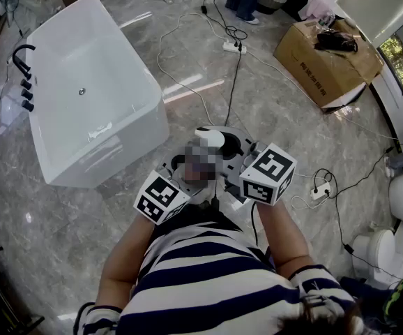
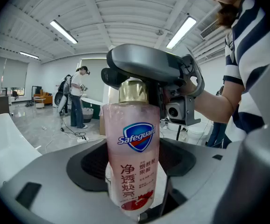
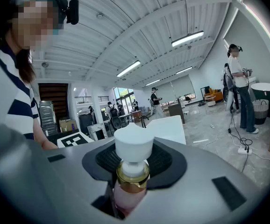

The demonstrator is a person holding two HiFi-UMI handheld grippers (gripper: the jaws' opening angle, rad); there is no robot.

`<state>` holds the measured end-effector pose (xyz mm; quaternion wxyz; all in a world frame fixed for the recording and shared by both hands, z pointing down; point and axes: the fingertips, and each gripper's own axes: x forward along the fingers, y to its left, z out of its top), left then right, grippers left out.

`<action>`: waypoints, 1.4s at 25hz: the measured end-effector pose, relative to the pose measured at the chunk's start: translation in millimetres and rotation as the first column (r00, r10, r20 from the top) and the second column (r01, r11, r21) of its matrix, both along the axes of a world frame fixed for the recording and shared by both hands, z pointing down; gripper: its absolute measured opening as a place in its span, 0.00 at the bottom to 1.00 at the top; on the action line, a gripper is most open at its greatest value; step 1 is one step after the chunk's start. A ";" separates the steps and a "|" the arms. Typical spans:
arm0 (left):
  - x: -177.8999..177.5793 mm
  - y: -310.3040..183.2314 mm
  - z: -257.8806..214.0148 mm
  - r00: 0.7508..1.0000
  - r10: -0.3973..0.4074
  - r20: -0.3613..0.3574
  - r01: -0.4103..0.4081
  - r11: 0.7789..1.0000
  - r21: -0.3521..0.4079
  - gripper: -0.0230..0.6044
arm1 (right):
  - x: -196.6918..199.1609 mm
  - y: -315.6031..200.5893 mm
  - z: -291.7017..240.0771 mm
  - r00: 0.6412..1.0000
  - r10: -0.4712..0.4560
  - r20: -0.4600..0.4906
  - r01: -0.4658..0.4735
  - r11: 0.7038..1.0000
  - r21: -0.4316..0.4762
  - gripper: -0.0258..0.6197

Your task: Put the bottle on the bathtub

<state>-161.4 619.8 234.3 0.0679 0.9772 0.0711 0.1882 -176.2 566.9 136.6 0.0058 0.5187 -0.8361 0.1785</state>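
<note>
Status: placement not yet done. My left hand-held gripper pinches the bottle by its body, and my right hand-held gripper pinches its neck. The bottle is at my chest, well apart from the bathtub.

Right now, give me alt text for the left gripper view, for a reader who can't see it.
A pink Safeguard bottle with a gold collar stands upright between the jaws of the left gripper, filling the centre. The right gripper sits over its top, held by a person in a striped shirt at the right.
</note>
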 end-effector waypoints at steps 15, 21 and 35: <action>39.3 5.5 10.5 0.999 -0.034 0.015 0.035 0.999 -0.004 0.55 | 39.2 5.4 11.0 0.999 -0.026 0.040 0.027 0.999 -0.020 0.28; 45.4 -5.8 15.0 0.998 -0.058 0.008 0.058 0.998 -0.022 0.55 | 43.2 -7.6 17.0 0.999 -0.026 0.030 0.027 0.999 -0.034 0.28; 85.3 -102.7 16.8 0.997 -0.072 -0.029 0.071 0.997 -0.025 0.55 | 81.7 -104.1 22.0 0.999 -0.033 0.016 0.033 0.998 -0.044 0.28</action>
